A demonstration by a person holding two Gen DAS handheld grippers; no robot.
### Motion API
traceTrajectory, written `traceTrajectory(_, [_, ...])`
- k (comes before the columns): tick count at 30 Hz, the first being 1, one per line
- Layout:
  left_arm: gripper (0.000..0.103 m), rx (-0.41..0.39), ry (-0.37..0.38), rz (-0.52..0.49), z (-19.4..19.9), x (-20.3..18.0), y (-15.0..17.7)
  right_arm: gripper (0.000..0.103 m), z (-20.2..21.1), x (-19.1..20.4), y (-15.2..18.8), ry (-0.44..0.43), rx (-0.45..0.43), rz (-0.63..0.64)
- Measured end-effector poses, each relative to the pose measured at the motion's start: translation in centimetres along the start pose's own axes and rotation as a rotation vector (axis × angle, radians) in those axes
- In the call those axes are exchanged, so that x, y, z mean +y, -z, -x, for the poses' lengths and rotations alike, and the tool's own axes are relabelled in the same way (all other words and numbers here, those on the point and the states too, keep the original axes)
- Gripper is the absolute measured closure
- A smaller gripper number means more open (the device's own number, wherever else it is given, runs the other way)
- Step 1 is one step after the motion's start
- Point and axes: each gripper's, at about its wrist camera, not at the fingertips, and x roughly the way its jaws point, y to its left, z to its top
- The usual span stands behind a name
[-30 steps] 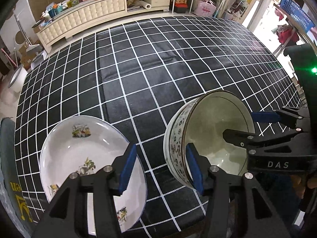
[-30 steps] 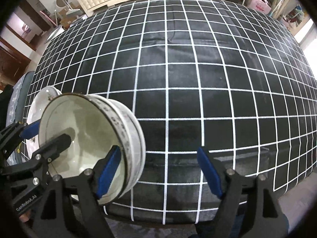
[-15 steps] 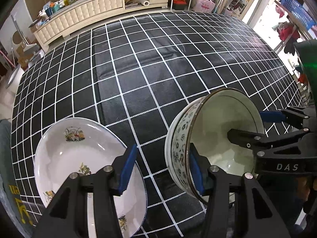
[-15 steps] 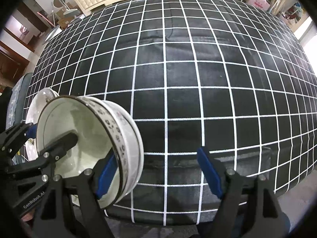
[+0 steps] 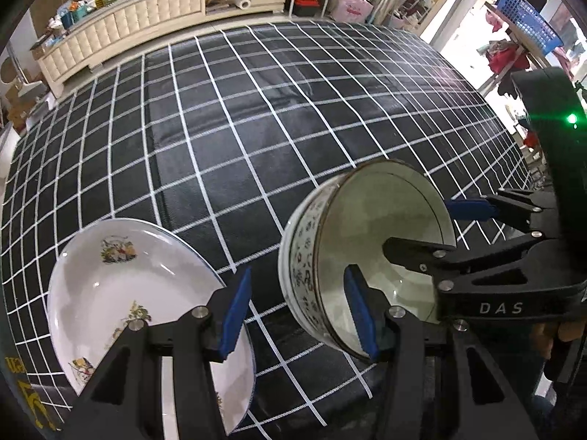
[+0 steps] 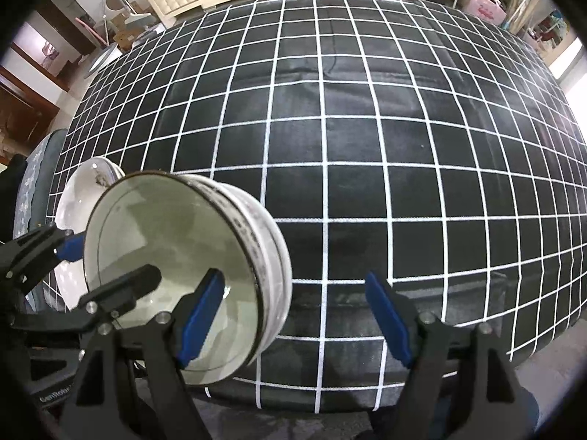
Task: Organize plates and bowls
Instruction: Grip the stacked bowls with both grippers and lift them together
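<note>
**Bowl at near bench edge, both grippers astride its wall**

Left wrist view: left gripper [image 5: 298, 313] has its fingers parted, one inside the bowl [image 5: 385, 227] and one outside, with cloth showing between the outer pad and the wall. The plate [image 5: 128, 293] lies just beside the bowl. Advice: close squarely on the wall and lift straight, keeping off the plate.

Right wrist view: right gripper [image 6: 293, 317] has its fingers wide apart, one over the bowl's hollow and one well clear, gripping nothing. The bowl stands close to the near edge of the bench [image 6: 367, 146]. There is ample room beyond.

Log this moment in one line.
left gripper: open, astride patterned bowl wall | right gripper: open, astride opposite wall | floral plate: beside bowl
</note>
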Motion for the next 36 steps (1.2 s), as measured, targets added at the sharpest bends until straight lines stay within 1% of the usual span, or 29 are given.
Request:
traceTrajectory(5, [0.054, 0.022, 0.02, -0.009, -1.3, -0.5, -0.1, 0.021, -0.9, -0.4, 0.2, -0.008, 0.02, -0.019])
traceTrajectory(8, [0.054, 0.025, 0.046, 0.001, -1.9, -0.5, 0.2, 0.021, -1.4, -1.0, 0.3, -0.042, 0.028, -0.046])
traceTrajectory(11, [0.054, 0.036, 0.062, 0.028, -2.7, 0.0, 0.3, 0.021, -1.4, -1.5, 0.4, -0.058, 0.024, -0.054])
traceTrajectory(17, [0.054, 0.064, 0.117, 0.095, -4.3, 1.2, 0.7, 0.021, -1.9, -2.9, 0.9, -0.122, 0.027, -0.103])
traceTrajectory(20, [0.054, 0.067, 0.132, 0.105, -4.5, 1.3, 1.0, 0.021, -2.2, -3.6, 1.2, -0.14, 0.019, -0.105])
traceTrajectory(23, [0.054, 0.076, 0.163, 0.126, -5.0, 1.6, 1.2, 0.021, -2.5, -4.1, 1.3, -0.169, 0.02, -0.117])
traceTrajectory(25, [0.054, 0.072, 0.182, 0.13, -4.8, 1.7, 1.4, 0.024, -2.6, -4.8, 1.4, -0.198, 0.019, -0.12])
traceTrajectory(27, [0.052, 0.065, 0.179, 0.123, -4.6, 1.6, 1.5, 0.029, -2.8, -4.9, 1.4, -0.233, 0.023, -0.121])
traceTrajectory(28, [0.05, 0.064, 0.174, 0.105, -4.8, 1.3, 1.5, 0.03, -2.8, -4.9, 1.4, -0.247, 0.027, -0.12])
traceTrajectory(29, [0.048, 0.063, 0.164, 0.09, -4.9, 1.1, 1.5, 0.034, -2.9, -4.7, 1.4, -0.257, 0.028, -0.113])
traceTrajectory(30, [0.048, 0.058, 0.151, 0.085, -4.9, 0.8, 1.5, 0.038, -2.7, -4.5, 1.3, -0.247, 0.015, -0.098])
traceTrajectory(31, [0.048, 0.057, 0.14, 0.083, -5.0, 0.6, 1.5, 0.04, -2.6, -4.5, 1.3, -0.248, 0.01, -0.09])
traceTrajectory(33, [0.048, 0.058, 0.141, 0.094, -5.2, 0.5, 1.4, 0.041, -2.5, -4.4, 1.2, -0.258, 0.017, -0.093])
traceTrajectory(36, [0.048, 0.071, 0.163, 0.123, -5.6, 0.4, 1.2, 0.041, -3.0, -5.3, 1.3, -0.311, 0.037, -0.144])
